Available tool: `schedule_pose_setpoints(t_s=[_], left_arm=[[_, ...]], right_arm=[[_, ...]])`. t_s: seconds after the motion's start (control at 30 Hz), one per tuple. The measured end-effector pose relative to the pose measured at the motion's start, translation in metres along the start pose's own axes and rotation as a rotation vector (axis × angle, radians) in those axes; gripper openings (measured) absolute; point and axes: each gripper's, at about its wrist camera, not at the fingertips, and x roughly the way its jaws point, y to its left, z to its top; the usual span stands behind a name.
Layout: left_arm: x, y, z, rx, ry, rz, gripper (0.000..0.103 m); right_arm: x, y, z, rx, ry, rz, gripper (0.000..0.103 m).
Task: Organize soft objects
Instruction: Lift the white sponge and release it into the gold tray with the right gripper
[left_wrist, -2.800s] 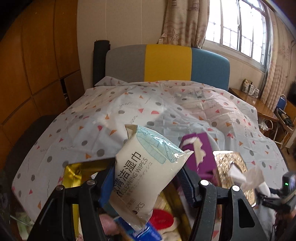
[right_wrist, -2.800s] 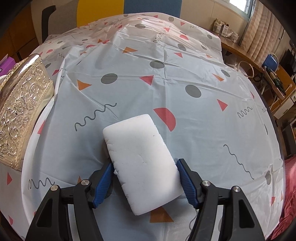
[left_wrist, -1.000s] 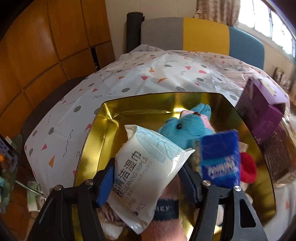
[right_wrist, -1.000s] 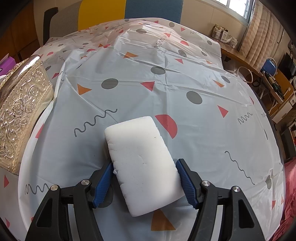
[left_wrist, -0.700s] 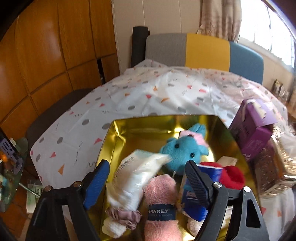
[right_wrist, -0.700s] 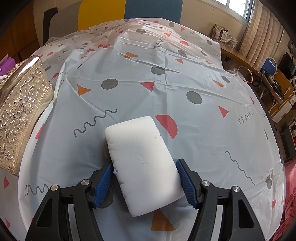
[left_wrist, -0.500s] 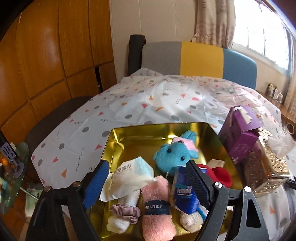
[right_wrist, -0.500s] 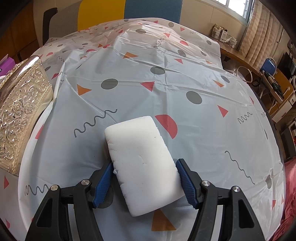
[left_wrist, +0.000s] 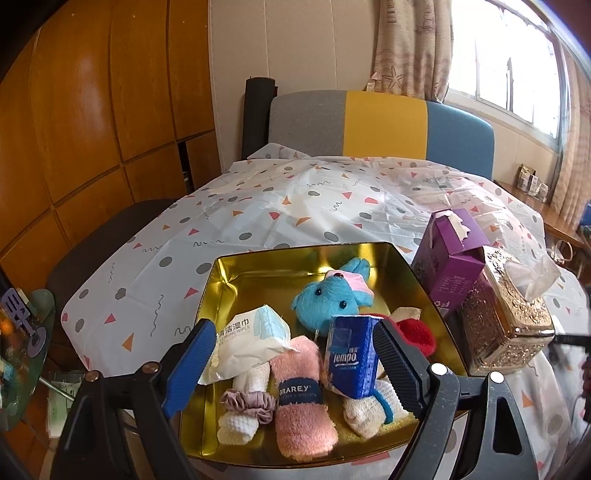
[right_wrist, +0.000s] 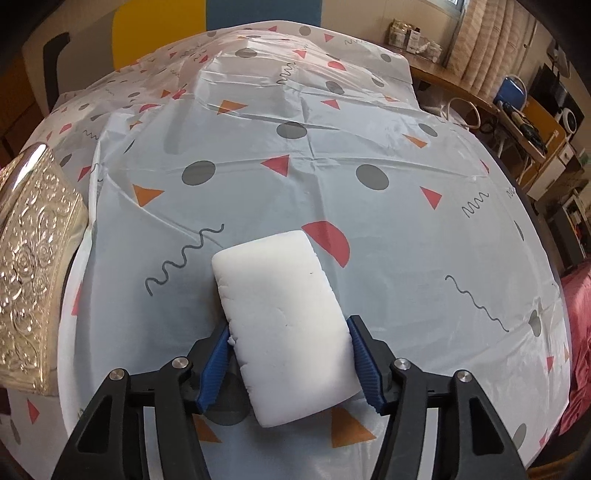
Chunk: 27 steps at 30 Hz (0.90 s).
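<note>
A: The pack of wipes (left_wrist: 251, 338) now lies in the gold tray (left_wrist: 258, 264), at about nine o'clock from the blue plush toy (left_wrist: 327, 299), resting on the pink towel roll (left_wrist: 301, 391) and a white rolled cloth (left_wrist: 242, 406). A second ago it was clamped in the left gripper (left_wrist: 293, 363)

B: And that gripper?

A: Its jaws have just been opening and stand wide, nothing between them; it sits back above the tray's near edge. The blue tissue pack (left_wrist: 351, 356) stands at three o'clock from the wipes, a red item (left_wrist: 415, 334) beyond it

B: So that piece looks done. What about the other side?

A: The right gripper (right_wrist: 291, 363) has just been closing on the white sponge (right_wrist: 284, 314), and its pads now touch both long edges. The sponge appears to rest on the patterned sheet (right_wrist: 369, 147), at about four o'clock from the gold tissue box (right_wrist: 31, 266)

B: Meaning?

A: One soft thing stowed, and the sponge is likely next for the tray. It will squash under the pads, so the grip may need to be gentle
</note>
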Motion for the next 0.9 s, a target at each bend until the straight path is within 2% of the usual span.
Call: schedule_pose_setpoints(t_s=[0.13, 0.33, 0.47, 0.6, 0.67, 0.77, 0.83, 0.9], left_arm=[[-0.004, 0.001, -0.002, -0.002, -0.004, -0.008, 0.087], [-0.003, 0.005, -0.005, -0.012, 0.0, -0.016, 0.087], [-0.001, 0.006, -0.007, -0.015, 0.007, -0.016, 0.087], [0.002, 0.013, -0.008, -0.033, 0.013, -0.006, 0.087], [0.003, 0.019, -0.008, -0.048, 0.014, 0.005, 0.087], [0.003, 0.032, -0.009, -0.077, 0.013, 0.03, 0.087], [0.003, 0.042, -0.009, -0.097, 0.017, 0.048, 0.087], [0.003, 0.051, -0.011, -0.116, 0.019, 0.067, 0.087]], right_arm=[[-0.008, 0.014, 0.019, 0.028, -0.013, 0.019, 0.061], [-0.046, 0.048, 0.059, -0.019, -0.104, 0.056, 0.061], [-0.09, 0.076, 0.086, -0.056, -0.204, 0.101, 0.061], [-0.152, 0.121, 0.106, -0.135, -0.329, 0.198, 0.061], [-0.181, 0.158, 0.104, -0.223, -0.383, 0.249, 0.061], [-0.209, 0.22, 0.088, -0.363, -0.407, 0.345, 0.061], [-0.212, 0.264, 0.069, -0.459, -0.391, 0.396, 0.062], [-0.203, 0.304, 0.047, -0.538, -0.335, 0.452, 0.062]])
